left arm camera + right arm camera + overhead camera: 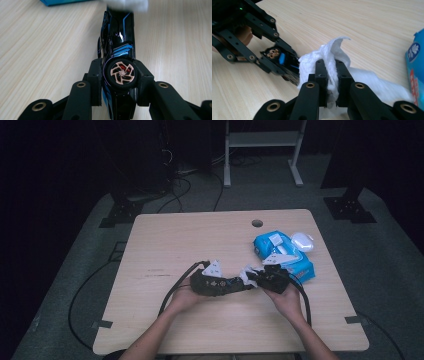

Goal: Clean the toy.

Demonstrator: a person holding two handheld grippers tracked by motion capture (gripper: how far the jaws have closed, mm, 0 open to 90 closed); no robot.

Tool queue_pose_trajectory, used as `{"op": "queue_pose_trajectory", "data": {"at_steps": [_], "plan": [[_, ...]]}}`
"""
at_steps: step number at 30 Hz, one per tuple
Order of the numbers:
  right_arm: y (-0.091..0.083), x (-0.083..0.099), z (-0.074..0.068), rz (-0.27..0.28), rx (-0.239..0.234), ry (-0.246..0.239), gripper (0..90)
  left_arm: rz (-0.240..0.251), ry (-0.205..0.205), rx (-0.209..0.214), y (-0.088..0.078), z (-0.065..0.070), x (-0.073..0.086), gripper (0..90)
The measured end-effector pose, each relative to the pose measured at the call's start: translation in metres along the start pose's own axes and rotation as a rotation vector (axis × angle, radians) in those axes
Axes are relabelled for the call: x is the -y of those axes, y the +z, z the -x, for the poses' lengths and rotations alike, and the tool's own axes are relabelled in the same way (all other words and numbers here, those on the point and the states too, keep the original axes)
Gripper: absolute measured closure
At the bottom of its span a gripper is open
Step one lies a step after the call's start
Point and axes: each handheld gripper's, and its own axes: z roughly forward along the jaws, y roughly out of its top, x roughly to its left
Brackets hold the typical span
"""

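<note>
Left gripper (119,75): clamped on toy car (119,47) | Right gripper (331,82): clamped on white wipe (329,56), touching car, beside blue pack (285,255).

High view: above the near edge of the counter (165,240), facing forward and down, far off. Both gripper views: low, close over the counter, sharing the toy car (117,47) and white wipe (329,57).

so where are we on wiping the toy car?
Done: a white wet wipe is out of the blue wipe pack, whose lid is open. In hand: left gripper clamps the black-and-blue toy car; right gripper pinches the wipe against its far end. Left: how much is wiped, can't tell.
</note>
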Motion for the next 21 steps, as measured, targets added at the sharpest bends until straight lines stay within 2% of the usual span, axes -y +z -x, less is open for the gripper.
{"op": "queue_pose_trajectory", "data": {"at_steps": [2,4,6,9,10,13,14,16,18,21], "plan": [[0.000,0.001,0.000,0.003,-0.008,0.007,82.3,0.000,0.004,0.000,-0.001,0.000,0.001,64.7],[0.003,-0.001,-0.005,-0.003,-0.001,-0.018,82.3,-0.004,0.006,-0.004,0.000,0.001,0.000,64.2],[0.005,-0.001,-0.008,-0.004,-0.007,-0.020,82.3,-0.001,0.002,0.006,0.001,0.001,-0.003,61.1],[0.007,-0.003,-0.013,-0.005,-0.032,-0.020,82.3,-0.008,0.006,0.002,0.003,0.003,-0.007,56.5],[0.009,-0.003,-0.016,-0.005,-0.041,-0.028,82.3,-0.018,0.019,-0.008,0.003,0.004,-0.008,56.3],[0.015,-0.005,-0.026,-0.010,-0.080,-0.045,82.3,-0.028,0.026,-0.024,0.003,0.004,-0.008,57.9],[0.018,-0.005,-0.031,-0.011,-0.077,-0.064,82.3,-0.027,0.025,-0.021,0.003,0.004,-0.008,61.5],[0.019,-0.007,-0.034,-0.019,-0.066,-0.089,82.2,-0.027,0.015,-0.013,0.001,0.001,-0.006,62.9],[0.017,-0.008,-0.030,-0.019,-0.057,-0.087,82.2,-0.030,0.015,-0.009,-0.002,0.000,-0.004,63.5],[0.009,-0.005,-0.017,-0.013,-0.008,-0.063,82.2,-0.031,0.015,-0.003,-0.006,-0.003,-0.001,64.3]]}}
